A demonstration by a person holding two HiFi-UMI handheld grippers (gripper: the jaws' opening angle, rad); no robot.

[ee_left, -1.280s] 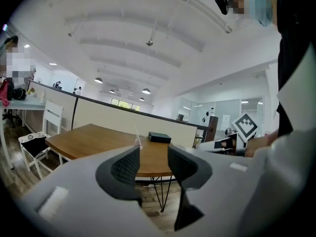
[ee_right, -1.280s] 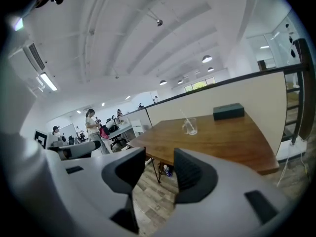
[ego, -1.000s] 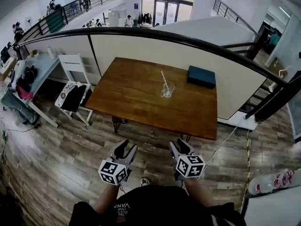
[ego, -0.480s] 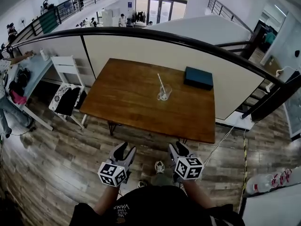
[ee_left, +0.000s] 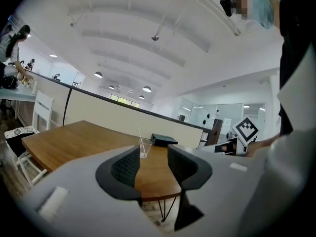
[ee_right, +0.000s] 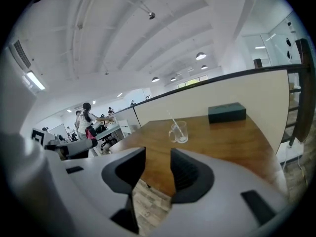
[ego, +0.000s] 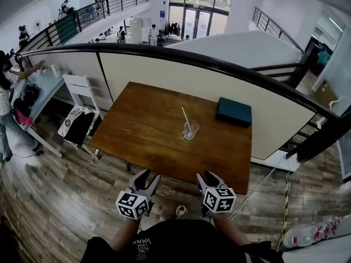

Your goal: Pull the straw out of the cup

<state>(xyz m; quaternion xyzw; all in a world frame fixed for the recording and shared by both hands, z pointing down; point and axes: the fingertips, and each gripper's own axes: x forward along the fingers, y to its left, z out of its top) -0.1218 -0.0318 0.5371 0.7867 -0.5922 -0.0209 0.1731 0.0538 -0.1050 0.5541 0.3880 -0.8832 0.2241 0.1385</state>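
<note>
A clear glass cup (ego: 189, 130) stands near the middle of the brown wooden table (ego: 148, 136), with a thin white straw (ego: 185, 117) leaning out of it to the upper left. The cup (ee_left: 144, 146) and straw show small in the left gripper view, and the cup (ee_right: 178, 131) with its straw (ee_right: 174, 118) in the right gripper view. My left gripper (ego: 146, 181) and right gripper (ego: 208, 179) are held side by side off the table's near edge, well short of the cup. Both are open with nothing between the jaws.
A dark teal box (ego: 234, 112) lies at the table's far right. A curved black railing (ego: 219, 51) on a cream partition runs behind the table. A white chair (ego: 81, 95) and a desk with a person (ego: 6, 103) stand to the left. The floor is wood planks.
The table and cup have come nearer in the head view as the person stepped toward them. Both grippers stay open, side by side.
</note>
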